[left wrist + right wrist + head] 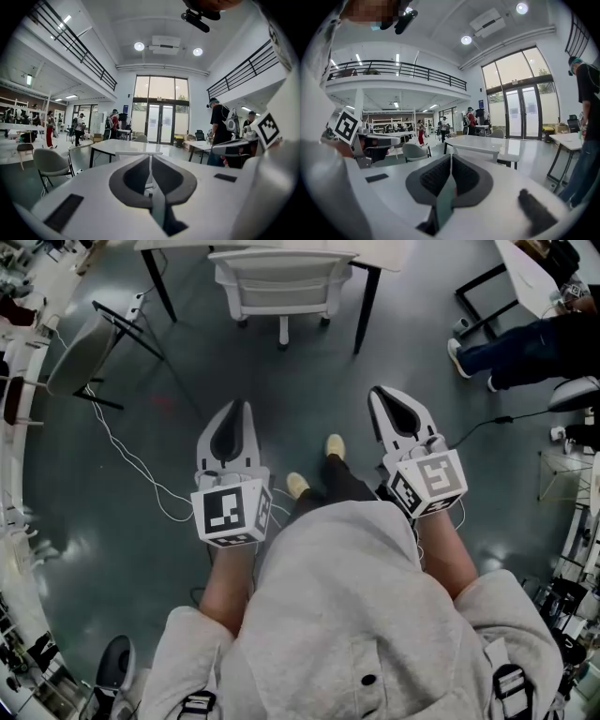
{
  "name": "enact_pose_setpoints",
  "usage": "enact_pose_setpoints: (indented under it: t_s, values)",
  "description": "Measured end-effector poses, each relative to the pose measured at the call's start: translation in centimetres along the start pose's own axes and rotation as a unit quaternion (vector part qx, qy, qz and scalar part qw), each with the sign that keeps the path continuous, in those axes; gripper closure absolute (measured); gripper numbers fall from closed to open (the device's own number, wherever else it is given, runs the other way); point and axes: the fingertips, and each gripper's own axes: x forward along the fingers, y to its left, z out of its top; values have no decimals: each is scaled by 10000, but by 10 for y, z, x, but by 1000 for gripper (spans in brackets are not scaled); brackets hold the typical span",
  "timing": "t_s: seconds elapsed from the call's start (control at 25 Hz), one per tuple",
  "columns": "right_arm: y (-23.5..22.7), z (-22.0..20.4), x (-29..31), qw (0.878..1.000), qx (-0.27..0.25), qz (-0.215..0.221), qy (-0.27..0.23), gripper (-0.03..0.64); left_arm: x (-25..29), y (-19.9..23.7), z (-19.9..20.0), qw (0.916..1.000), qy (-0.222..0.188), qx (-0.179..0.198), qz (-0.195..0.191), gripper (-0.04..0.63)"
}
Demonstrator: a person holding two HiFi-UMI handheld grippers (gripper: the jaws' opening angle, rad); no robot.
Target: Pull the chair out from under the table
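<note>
A white chair (281,282) stands pushed under the white table (380,251) at the top of the head view, its back toward me. The left gripper view shows the chair's top rail (138,153) just past the jaw tips, in front of the table (126,146). In the right gripper view the chair (474,154) and table (487,143) lie ahead. My left gripper (245,407) is shut and holds nothing, well short of the chair. My right gripper (377,394) is shut and empty too, level with the left one.
A grey chair (80,352) stands at the left with a white cable (131,460) trailing over the dark floor. A seated person's legs (525,348) are at the right beside another table (530,273). My own feet (314,470) are between the grippers. Several people stand farther back.
</note>
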Motion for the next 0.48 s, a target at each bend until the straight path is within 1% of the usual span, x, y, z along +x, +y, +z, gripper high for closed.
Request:
enact_pose_setpoints:
  t_s: [0.24,0.48]
  values:
    - [-3,-1,4,9999,42,-31,-88,586,6,-2,1,9999,-47,70,-72,568]
    - [-19,-4,19,9998,124,74,-134,586,25,-6,3,9998,-58,169,-50,568]
